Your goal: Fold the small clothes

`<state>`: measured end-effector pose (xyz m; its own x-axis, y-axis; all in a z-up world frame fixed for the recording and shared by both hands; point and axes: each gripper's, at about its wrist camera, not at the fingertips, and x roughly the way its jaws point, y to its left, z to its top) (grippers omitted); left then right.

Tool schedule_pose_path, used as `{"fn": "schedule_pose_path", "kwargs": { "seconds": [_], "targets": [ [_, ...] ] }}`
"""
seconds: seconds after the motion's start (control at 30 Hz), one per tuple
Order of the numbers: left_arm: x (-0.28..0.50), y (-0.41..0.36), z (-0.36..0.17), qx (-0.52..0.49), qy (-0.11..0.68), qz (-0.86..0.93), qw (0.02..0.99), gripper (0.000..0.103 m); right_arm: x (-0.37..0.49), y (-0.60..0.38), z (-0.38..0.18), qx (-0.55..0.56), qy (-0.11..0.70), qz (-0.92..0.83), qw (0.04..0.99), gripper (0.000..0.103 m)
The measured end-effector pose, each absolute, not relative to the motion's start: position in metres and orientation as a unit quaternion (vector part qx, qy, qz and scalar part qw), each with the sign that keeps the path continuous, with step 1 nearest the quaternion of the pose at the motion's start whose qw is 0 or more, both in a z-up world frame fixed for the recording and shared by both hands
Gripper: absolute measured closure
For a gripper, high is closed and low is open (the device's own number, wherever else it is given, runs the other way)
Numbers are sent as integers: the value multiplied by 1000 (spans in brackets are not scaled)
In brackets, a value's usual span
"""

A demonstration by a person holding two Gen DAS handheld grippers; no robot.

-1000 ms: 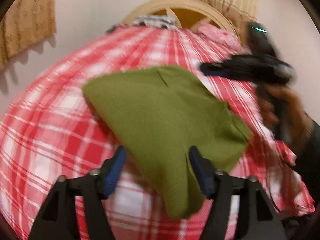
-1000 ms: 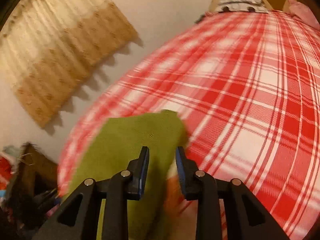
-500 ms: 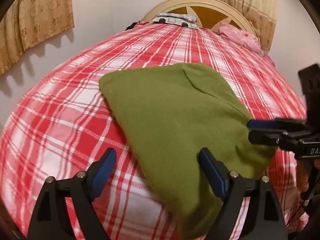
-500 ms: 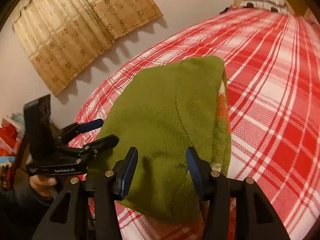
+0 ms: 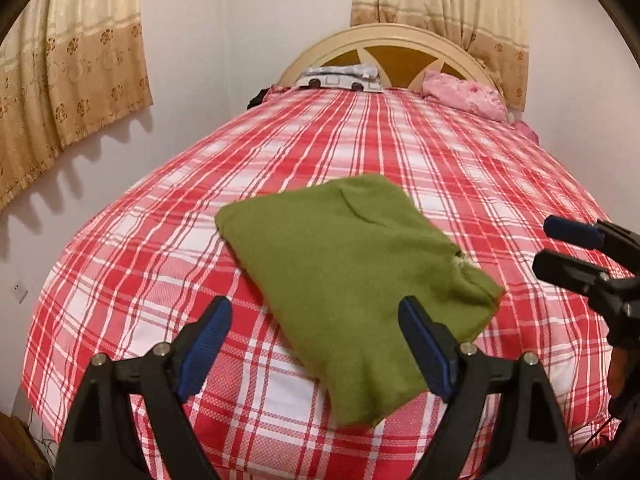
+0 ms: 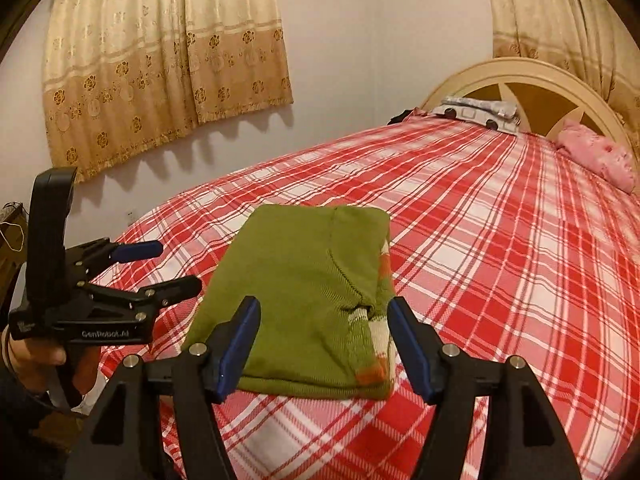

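The bed (image 5: 160, 240), covered in a red-and-white checked sheet, carried everything in view, with a curved cream headboard (image 5: 384, 40) at its far end. Against that headboard lay a grey-and-white patterned pillow (image 5: 340, 78) and a pink cloth bundle (image 5: 464, 94), well apart from the work. Patterned beige curtains (image 6: 160, 60) hung on the wall beside the bed.

The green sweater (image 5: 352, 276) lay folded into a compact rectangle on the bed near its foot, resting flat on the checked sheet. It was plain olive knit on top, with a seam line showing across it; along one edge white and orange stripes (image 6: 376, 344) peeked out from the folded layers.

The left gripper (image 5: 316, 344) hovered at the sweater's near edge, its blue-padded fingers (image 5: 208, 340) spread wide with nothing between them and clear of the cloth. The right gripper (image 6: 324, 344) sat at the sweater's other near edge, likewise spread apart and empty, the sweater's end lying just beyond its fingertips.
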<state>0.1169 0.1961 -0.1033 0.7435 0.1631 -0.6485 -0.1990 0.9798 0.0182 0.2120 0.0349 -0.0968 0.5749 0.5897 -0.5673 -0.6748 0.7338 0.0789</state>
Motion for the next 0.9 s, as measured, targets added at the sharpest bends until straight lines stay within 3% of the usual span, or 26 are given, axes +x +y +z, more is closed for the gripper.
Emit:
{"fn": "schedule_pose_path", "kwargs": {
  "seconds": [0.6, 0.73, 0.9],
  "targets": [
    [108, 183, -83, -27, 316, 84, 945, 15, 187, 29, -75, -65, 258, 350, 898, 36],
    [107, 181, -83, -24, 314, 83, 945, 5, 187, 27, -76, -62, 259, 348, 899, 36],
    [105, 180, -81, -23, 309, 81, 947, 5, 187, 26, -78, -61, 261, 348, 898, 35]
  ]
}}
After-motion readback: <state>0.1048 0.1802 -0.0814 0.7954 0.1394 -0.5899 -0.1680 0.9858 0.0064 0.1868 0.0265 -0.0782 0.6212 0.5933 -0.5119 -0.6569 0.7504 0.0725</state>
